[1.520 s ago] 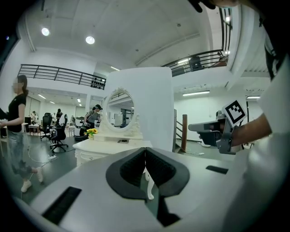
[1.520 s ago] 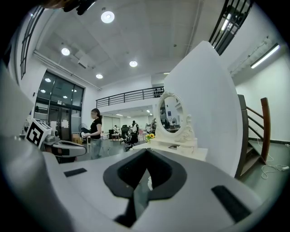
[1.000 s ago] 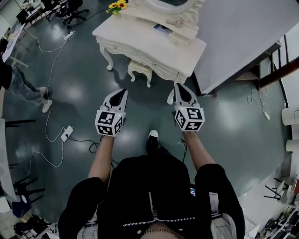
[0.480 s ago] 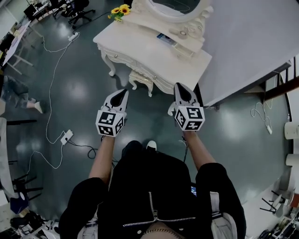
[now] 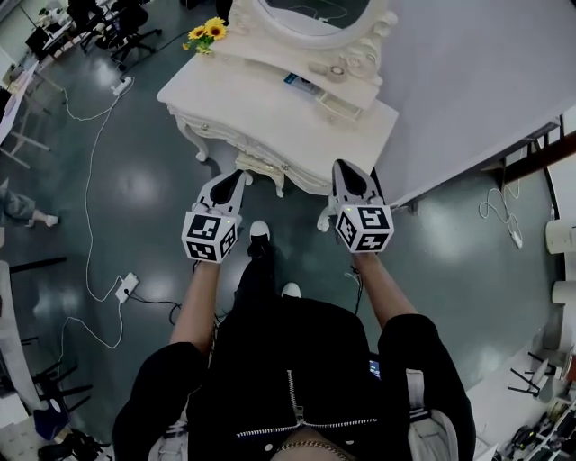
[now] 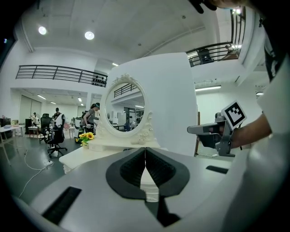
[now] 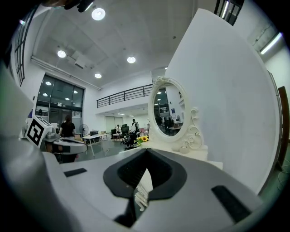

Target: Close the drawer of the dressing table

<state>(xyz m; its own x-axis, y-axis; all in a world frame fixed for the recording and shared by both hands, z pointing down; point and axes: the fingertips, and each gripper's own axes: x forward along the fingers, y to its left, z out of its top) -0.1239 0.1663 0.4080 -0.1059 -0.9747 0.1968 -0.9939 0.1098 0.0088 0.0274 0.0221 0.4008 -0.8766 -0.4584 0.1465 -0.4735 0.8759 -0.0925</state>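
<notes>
The white dressing table (image 5: 270, 108) with its oval mirror (image 5: 315, 13) stands just ahead of me. A carved drawer (image 5: 263, 168) juts out from its front edge. My left gripper (image 5: 239, 176) hangs shut and empty in the air just left of the drawer. My right gripper (image 5: 343, 166) is shut and empty too, by the table's right front corner. In the left gripper view the shut jaws (image 6: 145, 149) point at the table top (image 6: 90, 152), and the mirror (image 6: 124, 108) rises behind. The right gripper view shows its jaws (image 7: 146, 153) closed before the mirror (image 7: 168, 113).
A white partition wall (image 5: 486, 72) stands right of the table. Sunflowers (image 5: 207, 31) sit on its left end. A power strip (image 5: 126, 286) and cables lie on the floor at left. Office chairs (image 5: 126, 22) stand far left. My shoe (image 5: 259, 232) is under the grippers.
I have walked toward the dressing table, which now lies closer under both grippers. Both grippers moved forward with me and stayed shut.
</notes>
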